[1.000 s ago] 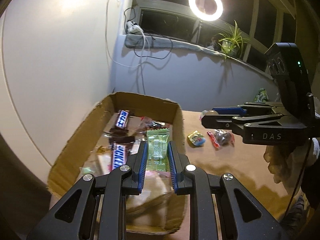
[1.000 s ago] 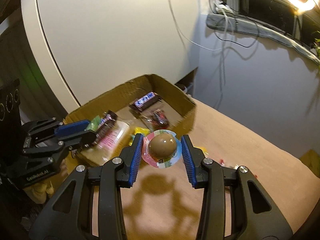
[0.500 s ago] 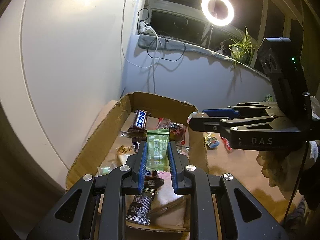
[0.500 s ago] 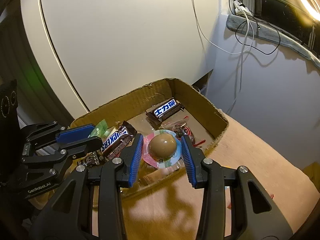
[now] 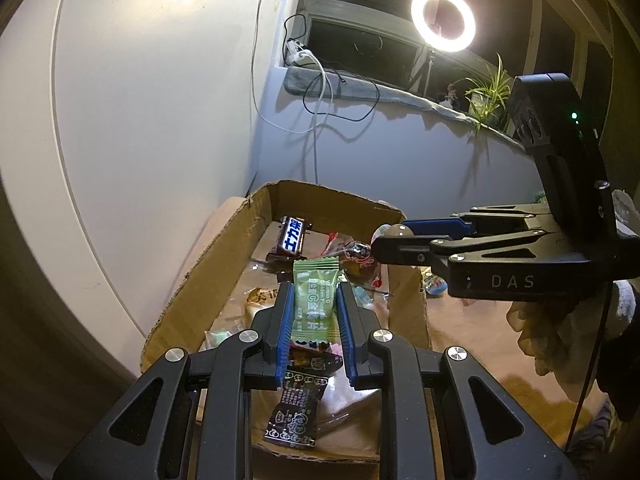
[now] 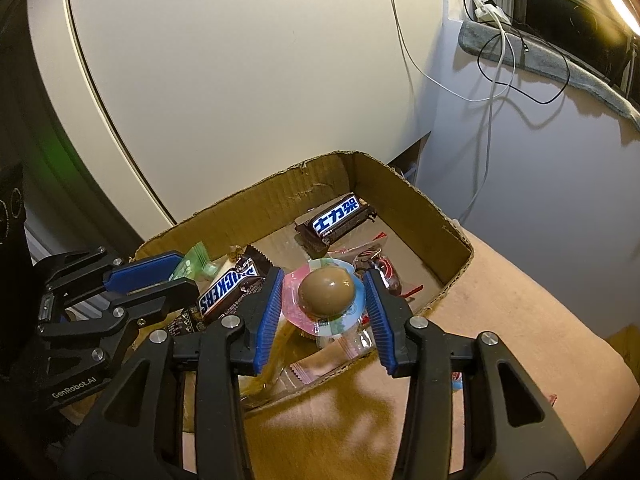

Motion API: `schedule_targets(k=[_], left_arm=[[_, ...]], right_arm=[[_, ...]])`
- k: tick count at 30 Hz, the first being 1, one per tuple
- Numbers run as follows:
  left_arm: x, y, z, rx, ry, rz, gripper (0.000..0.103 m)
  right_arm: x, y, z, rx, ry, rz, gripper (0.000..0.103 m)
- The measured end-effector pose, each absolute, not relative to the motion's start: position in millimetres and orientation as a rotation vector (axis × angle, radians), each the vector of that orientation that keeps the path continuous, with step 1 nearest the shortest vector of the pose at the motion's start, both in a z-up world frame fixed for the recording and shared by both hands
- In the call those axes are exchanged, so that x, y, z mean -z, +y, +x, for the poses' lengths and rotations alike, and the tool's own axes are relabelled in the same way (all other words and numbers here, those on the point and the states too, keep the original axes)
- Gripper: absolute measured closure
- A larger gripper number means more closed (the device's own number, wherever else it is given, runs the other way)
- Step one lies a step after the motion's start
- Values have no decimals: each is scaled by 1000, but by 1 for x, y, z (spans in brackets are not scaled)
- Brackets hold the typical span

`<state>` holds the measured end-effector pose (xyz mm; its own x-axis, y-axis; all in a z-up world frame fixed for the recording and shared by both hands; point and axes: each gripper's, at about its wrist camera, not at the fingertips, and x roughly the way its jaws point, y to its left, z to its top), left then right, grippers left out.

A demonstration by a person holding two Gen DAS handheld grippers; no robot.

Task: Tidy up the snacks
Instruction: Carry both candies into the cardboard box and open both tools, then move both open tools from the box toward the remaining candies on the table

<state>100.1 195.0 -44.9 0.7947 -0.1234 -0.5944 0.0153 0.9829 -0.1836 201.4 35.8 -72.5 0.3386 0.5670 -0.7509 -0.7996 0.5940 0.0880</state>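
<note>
Both tongs over the box (image 6: 404,204): left (image 5: 314,312) gripped the green packet (image 5: 314,304), right (image 6: 320,300) gripped the egg (image 6: 326,294). Next: release both inside.

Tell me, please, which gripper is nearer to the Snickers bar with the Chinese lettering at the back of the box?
Right. The right gripper, holding the egg pack, hangs just short of the bar; the left gripper hovers over the box's near end.

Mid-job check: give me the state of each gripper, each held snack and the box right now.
left gripper: shut on green sachet, over the box
green sachet: held
right gripper: shut on egg pack, over the box
egg pack: held
cardboard box: open-topped, snacks inside
Snickers bar: lying in box
</note>
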Motion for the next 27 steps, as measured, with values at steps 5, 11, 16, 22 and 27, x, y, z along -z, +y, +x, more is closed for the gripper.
schedule_targets(k=[5, 11, 16, 22, 27], left_arm=[[45, 196, 100, 69, 647, -169, 82], [46, 198, 100, 57, 648, -172, 81], [46, 198, 99, 53, 645, -171, 71], [45, 199, 99, 41, 636, -163, 52], [45, 199, 100, 32, 633, -158, 43]], right_arm=[[74, 37, 201, -907, 831, -326, 57], [76, 38, 202, -906, 837, -328, 55], [76, 38, 203, -901, 833, -327, 50], [76, 36, 205, -887, 822, -328, 34], [75, 32, 207, -858, 812, -326, 22]])
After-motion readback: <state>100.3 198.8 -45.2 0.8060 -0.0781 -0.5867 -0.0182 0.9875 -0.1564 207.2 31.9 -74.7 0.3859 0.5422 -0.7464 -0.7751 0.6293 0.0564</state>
